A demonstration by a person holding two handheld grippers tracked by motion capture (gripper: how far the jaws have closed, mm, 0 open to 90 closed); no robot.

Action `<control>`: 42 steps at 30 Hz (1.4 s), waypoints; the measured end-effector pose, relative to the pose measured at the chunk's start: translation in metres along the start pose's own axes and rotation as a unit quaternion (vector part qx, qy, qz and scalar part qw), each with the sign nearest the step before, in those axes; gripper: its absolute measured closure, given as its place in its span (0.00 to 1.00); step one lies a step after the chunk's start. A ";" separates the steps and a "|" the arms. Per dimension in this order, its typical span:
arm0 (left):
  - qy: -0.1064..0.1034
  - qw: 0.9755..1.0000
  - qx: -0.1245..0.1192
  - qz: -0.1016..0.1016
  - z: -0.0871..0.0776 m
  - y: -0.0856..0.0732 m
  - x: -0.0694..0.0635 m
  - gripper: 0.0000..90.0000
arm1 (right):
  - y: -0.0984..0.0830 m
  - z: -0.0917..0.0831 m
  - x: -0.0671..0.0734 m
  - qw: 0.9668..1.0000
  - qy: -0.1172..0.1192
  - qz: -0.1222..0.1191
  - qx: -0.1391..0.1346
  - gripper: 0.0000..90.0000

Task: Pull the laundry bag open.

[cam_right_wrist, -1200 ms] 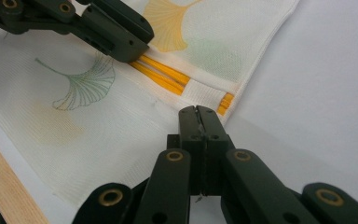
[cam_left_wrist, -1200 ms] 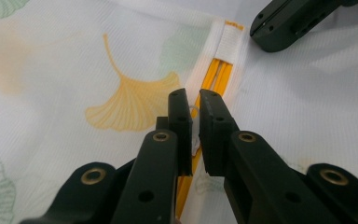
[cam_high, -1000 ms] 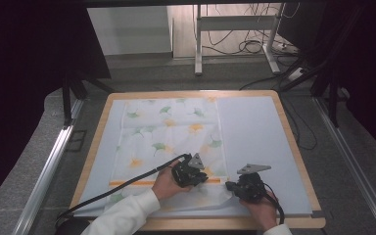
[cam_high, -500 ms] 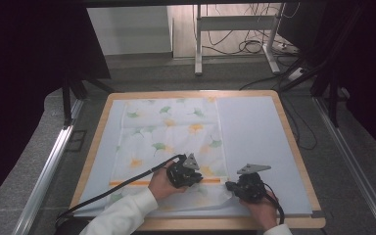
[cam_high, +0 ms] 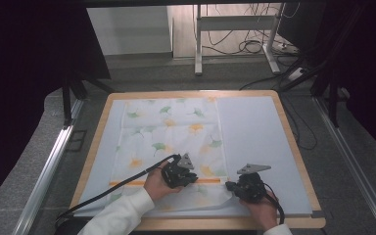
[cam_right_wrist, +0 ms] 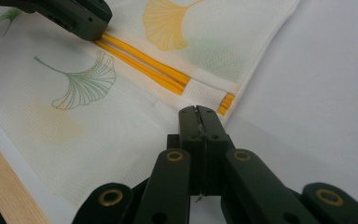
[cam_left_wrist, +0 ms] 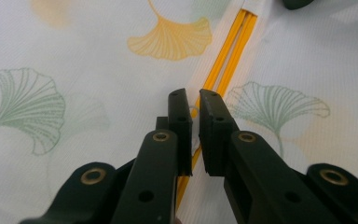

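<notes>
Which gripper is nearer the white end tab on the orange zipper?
Right. The right gripper sits just short of the white end tab at the mesh bag's edge. The left gripper is farther along the orange zipper, jaws straddling it.

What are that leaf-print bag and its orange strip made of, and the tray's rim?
The bag looks like thin white mesh fabric: a fine woven grid shows, matte. The orange strip looks like a zipper, probably plastic or nylon, slightly glossy. The tray's rim looks like pale wood with visible grain.
</notes>
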State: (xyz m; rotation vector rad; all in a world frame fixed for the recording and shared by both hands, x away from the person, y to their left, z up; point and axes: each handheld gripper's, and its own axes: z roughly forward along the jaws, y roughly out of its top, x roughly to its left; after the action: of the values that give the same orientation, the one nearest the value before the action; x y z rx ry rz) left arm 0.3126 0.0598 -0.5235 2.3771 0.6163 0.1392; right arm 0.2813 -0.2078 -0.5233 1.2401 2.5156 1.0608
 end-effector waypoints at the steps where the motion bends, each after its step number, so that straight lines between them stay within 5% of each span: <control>1: -0.001 1.000 0.000 -0.002 -0.001 -0.001 0.000 0.94 | 0.000 0.000 0.000 1.000 0.000 0.000 0.000 0.99; 42: 0.015 0.999 0.002 -0.032 -0.023 -0.029 0.007 0.94 | 0.000 0.000 0.000 1.000 -0.001 -0.003 -0.001 0.99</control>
State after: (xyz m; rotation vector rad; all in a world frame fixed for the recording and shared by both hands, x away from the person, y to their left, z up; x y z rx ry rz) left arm 0.3019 0.0957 -0.5246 2.3592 0.7060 0.1468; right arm 0.2810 -0.2079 -0.5234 1.2304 2.5158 1.0594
